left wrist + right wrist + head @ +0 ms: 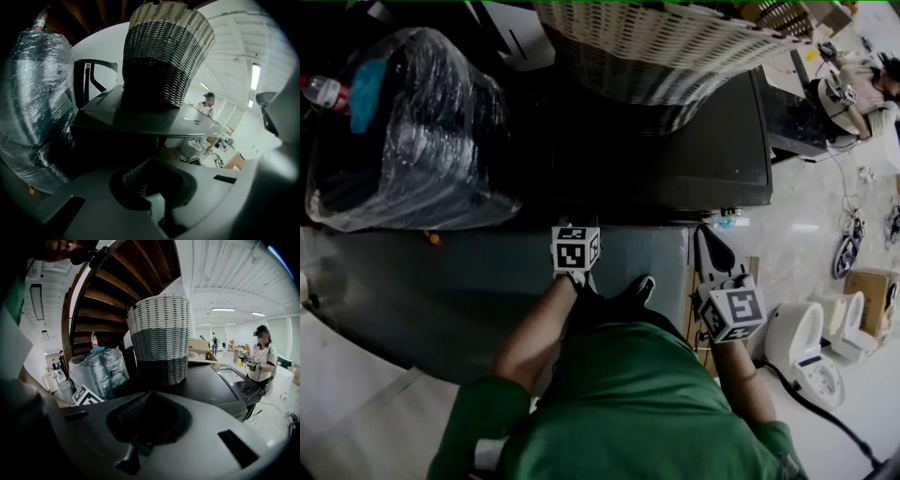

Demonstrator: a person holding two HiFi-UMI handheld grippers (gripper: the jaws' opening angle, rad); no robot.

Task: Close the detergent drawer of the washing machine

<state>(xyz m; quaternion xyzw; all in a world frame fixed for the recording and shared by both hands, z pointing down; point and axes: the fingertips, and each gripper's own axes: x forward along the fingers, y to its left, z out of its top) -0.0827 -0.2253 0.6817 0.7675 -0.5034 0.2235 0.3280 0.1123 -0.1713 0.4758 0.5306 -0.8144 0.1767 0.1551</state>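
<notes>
The washing machine [712, 164] is a dark box with a flat top, just ahead of me; its top also shows in the left gripper view [140, 119] and the right gripper view [211, 385]. I cannot make out the detergent drawer; only a small pale blue bit [727, 222] shows at the machine's front edge. My left gripper [575, 246] hovers by that front edge, its jaws shut and empty [149, 161]. Lower down, the right gripper [712, 246] points at the machine's front right corner, jaws also shut on nothing [146, 394].
A tall wicker basket [656, 47] stands on the machine's top. Left of the machine sits a plastic-wrapped bundle [403, 141] with a red-capped bottle [323, 91] behind it. White toilets [806, 347] stand on the floor at right. Another person [858, 89] is far right.
</notes>
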